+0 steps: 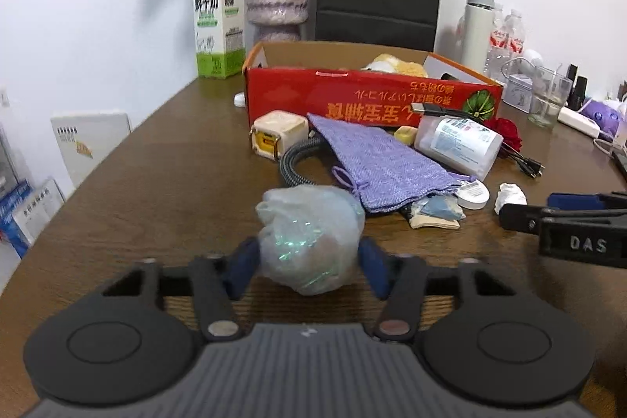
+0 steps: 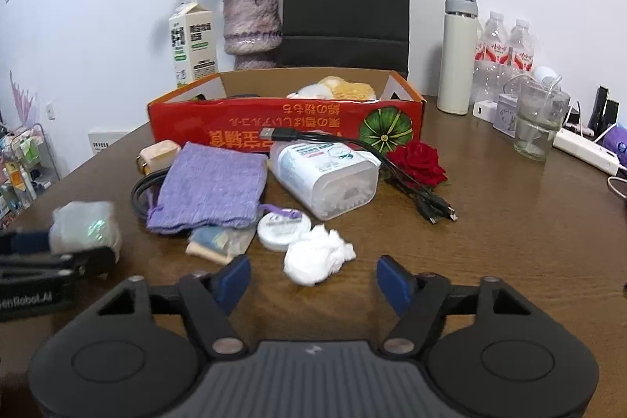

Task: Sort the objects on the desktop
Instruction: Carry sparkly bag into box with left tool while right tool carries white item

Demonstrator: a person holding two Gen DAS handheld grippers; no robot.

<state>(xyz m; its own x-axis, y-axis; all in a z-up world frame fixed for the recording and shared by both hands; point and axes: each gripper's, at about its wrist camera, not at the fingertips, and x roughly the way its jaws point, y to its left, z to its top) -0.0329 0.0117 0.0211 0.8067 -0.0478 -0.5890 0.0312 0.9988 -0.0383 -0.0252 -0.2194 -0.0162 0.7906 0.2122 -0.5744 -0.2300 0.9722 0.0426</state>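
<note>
My left gripper (image 1: 309, 263) is shut on a crumpled clear plastic bag (image 1: 311, 236), held just above the brown table; it also shows in the right wrist view (image 2: 84, 228). My right gripper (image 2: 313, 279) is open and empty, just in front of a crumpled white tissue (image 2: 317, 257). Behind lie a purple knit pouch (image 2: 211, 189), a white round tin (image 2: 284, 226), a clear wipes tub (image 2: 325, 175), a black USB cable (image 2: 392, 163), a red rose (image 2: 419, 159) and a cream charger (image 1: 278, 134). The open red cardboard box (image 2: 274, 128) holds a yellow plush toy (image 2: 341, 89).
At the back stand a milk carton (image 1: 217, 22), a flower vase (image 2: 252, 26), a black paper bag (image 2: 347, 6), a white flask (image 2: 458, 53), water bottles (image 2: 505, 46) and a glass (image 2: 539, 120). A power strip (image 2: 588, 147) lies at the right edge.
</note>
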